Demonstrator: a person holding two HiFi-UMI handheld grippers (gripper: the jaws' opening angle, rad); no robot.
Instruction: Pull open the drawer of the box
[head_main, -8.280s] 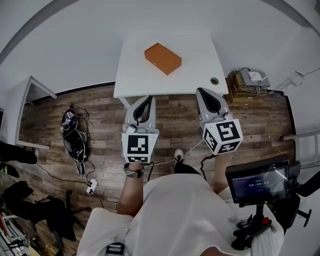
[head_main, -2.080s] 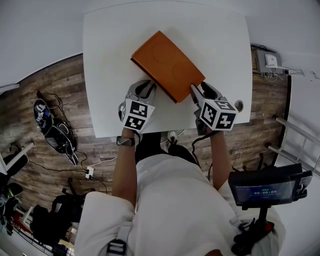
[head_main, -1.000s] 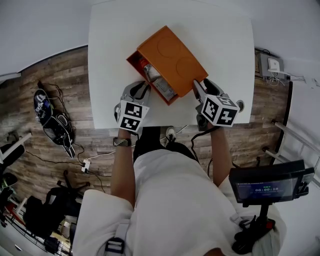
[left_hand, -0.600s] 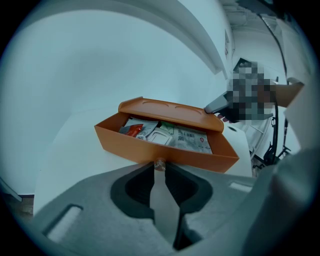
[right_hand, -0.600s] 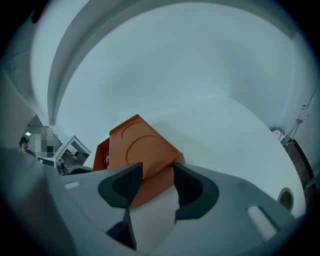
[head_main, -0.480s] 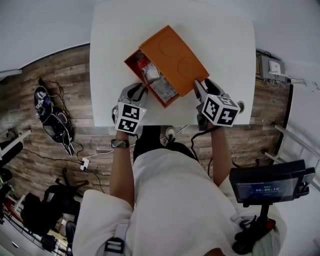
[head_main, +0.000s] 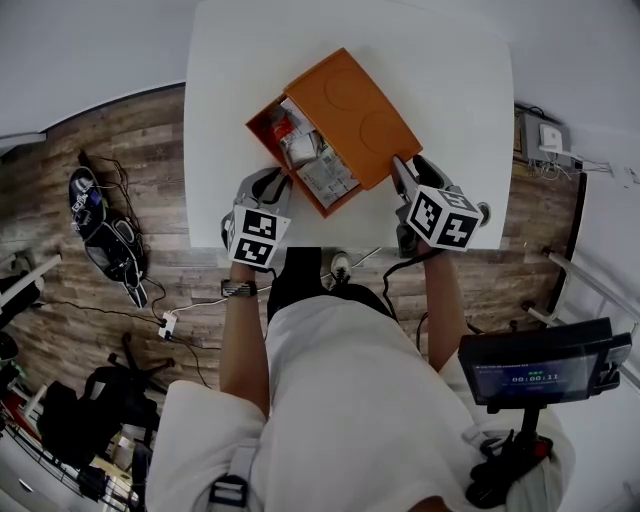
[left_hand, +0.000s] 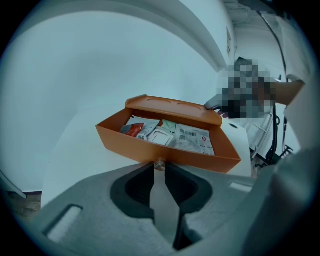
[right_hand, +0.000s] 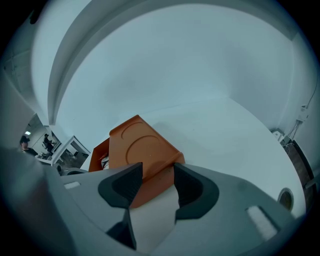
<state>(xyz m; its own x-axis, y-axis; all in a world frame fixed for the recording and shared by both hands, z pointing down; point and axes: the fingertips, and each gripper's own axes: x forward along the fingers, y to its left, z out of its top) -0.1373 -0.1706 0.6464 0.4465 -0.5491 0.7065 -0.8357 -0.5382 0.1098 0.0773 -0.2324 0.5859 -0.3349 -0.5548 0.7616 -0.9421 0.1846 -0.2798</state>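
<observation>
Drawer (head_main: 303, 160) is sitting well out of box (head_main: 357, 112), just ahead of L gripper (left_hand: 159, 169), whose near-shut jaws are pinching its knob (left_hand: 159, 163); R gripper (right_hand: 156, 176) is clamping box corner, so pull is prob. nearing its end, next needing short straight tug.

Draws the drawer (head_main: 262, 131) farther out of the box (head_main: 355, 105) toward the table's (head_main: 450, 60) left edge (more packets (head_main: 326, 176) bared inside).

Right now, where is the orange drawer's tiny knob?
In the left gripper view, the tiny clear knob sits on the orange drawer's front wall, pinched in the left gripper.
</observation>
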